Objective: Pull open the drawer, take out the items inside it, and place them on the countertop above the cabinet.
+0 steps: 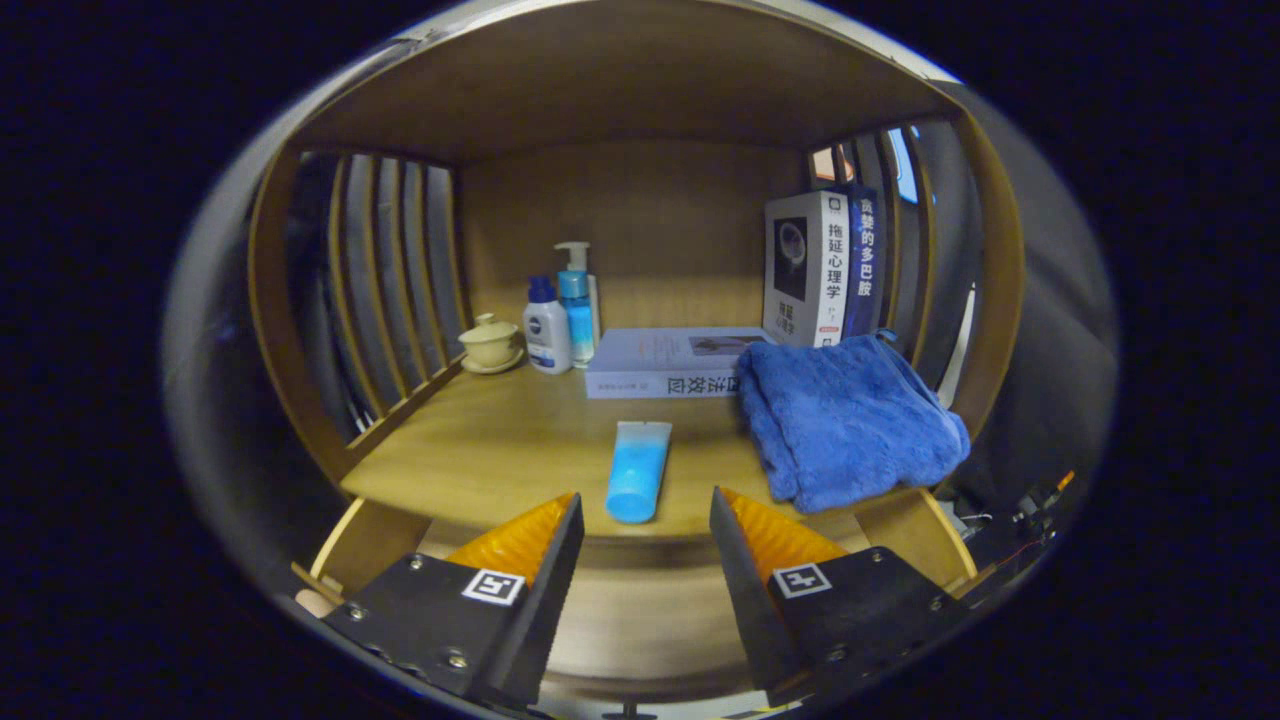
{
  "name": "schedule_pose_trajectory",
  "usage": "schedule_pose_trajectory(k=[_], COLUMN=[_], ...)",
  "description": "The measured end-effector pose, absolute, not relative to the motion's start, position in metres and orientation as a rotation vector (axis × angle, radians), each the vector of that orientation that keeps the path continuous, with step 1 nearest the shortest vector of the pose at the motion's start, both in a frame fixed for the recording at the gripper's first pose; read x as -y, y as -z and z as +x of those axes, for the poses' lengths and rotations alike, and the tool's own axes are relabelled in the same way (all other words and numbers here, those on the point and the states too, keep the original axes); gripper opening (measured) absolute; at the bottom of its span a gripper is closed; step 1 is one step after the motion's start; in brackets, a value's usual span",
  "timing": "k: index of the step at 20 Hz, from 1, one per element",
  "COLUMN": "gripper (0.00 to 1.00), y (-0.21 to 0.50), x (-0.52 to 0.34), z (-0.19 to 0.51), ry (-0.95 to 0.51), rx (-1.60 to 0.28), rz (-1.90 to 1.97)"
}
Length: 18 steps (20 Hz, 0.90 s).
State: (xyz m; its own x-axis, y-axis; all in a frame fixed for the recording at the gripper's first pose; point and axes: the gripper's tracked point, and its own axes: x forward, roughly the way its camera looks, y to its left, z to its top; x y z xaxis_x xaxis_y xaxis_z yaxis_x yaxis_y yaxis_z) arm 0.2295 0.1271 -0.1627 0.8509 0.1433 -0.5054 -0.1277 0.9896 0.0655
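One blue tube (638,484) lies on the countertop (500,450), twelve o'clock of the spread, empty gripper (645,535). Drawer contents unseen; remaining items cannot be judged.

a: how many books are there?
b: three: one pale book lying flat (668,362) at the far middle, and two upright (806,268) at the far right.
a: and the rest?
b: two blue-capped plastic bottles (548,328) and one cream lidded ceramic cup (490,342) far left, one blue squeeze tube (638,470) near, one folded blue towel (845,420) right.
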Motion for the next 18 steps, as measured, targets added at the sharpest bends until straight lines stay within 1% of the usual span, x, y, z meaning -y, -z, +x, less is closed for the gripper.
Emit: schedule_pose_trajectory(k=[4,7,11,15,16,17,18], gripper=[0.75,0.75,0.75,0.75,0.76,0.84,0.85], y=[0.149,0.154,0.173,0.192,0.197,0.203,0.208], x=[-0.133,-0.137,-0.132,-0.141,-0.145,-0.151,-0.158], z=[0.176,0.141,0.113,0.103,0.099,0.097,0.095], ry=[-0.183,-0.224,-0.205,-0.190,-0.190,-0.202,-0.210], rx=[-0.492,-0.487,-0.477,-0.461,-0.465,-0.470,-0.474], rz=[0.075,0.099,-0.037,-0.160,-0.176,-0.181,-0.183])
